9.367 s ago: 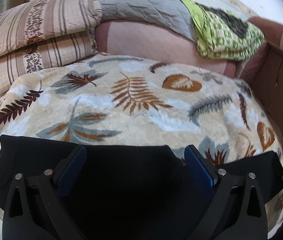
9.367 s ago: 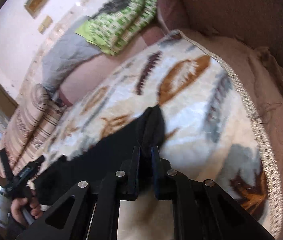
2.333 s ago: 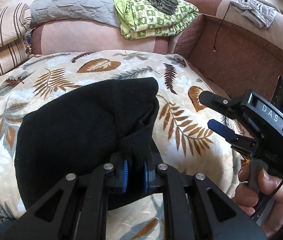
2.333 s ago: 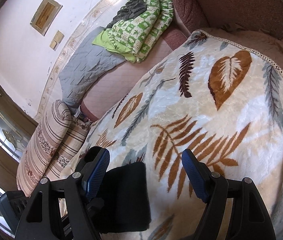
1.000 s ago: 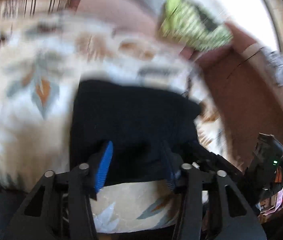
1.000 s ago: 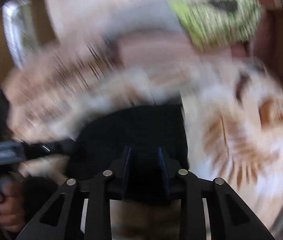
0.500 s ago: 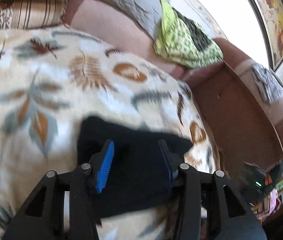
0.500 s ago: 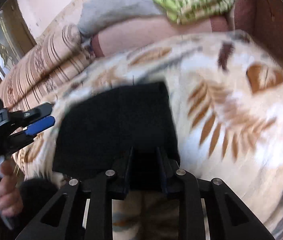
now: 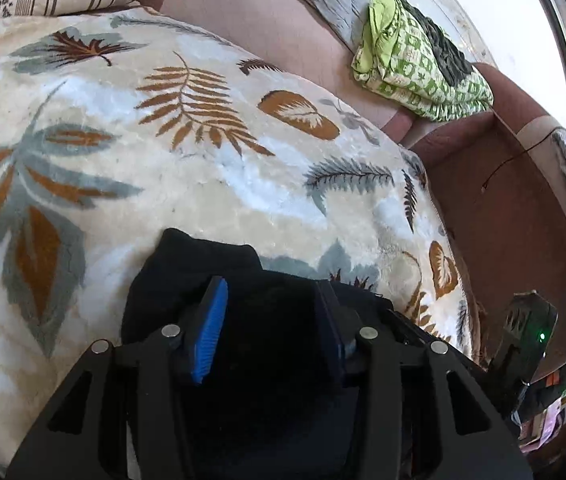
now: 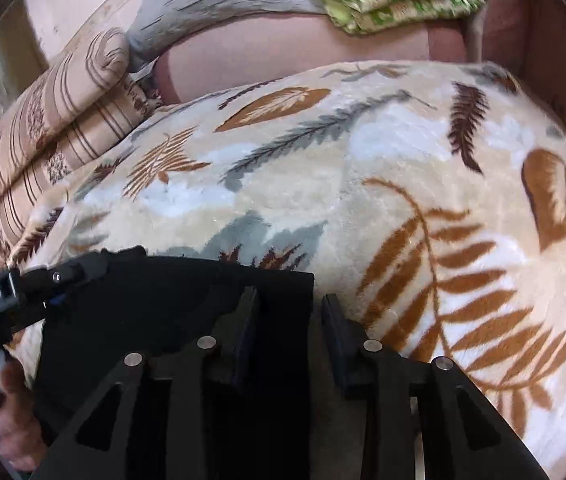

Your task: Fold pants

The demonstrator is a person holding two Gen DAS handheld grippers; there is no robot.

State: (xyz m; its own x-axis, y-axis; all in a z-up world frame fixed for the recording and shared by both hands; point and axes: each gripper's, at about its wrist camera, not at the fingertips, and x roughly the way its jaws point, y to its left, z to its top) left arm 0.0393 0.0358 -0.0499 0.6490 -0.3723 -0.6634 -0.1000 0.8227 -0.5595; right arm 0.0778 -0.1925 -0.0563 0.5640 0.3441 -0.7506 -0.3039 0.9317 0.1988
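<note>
The black pants [image 9: 203, 268] lie folded into a compact rectangle on the leaf-patterned blanket [image 9: 203, 184]; they also show in the right wrist view [image 10: 187, 292]. My left gripper [image 9: 271, 312] is open, its blue-padded fingers [image 9: 209, 328] apart just above the near part of the pants. My right gripper [image 10: 289, 324] is open with a narrow gap, over the right edge of the folded pants. The left gripper also shows at the left of the right wrist view [image 10: 63, 280], at the pants' left corner.
Striped pillows [image 10: 51, 128] lie at the back left, a grey quilt [image 10: 223, 4] and a green patterned blanket [image 9: 415, 64] on the sofa back. A brown sofa arm [image 9: 503, 208] borders the blanket on the right.
The right gripper has opened a little and let go of the pants. Both grippers have drawn back toward the near edge, so the pants fill less of each view.
</note>
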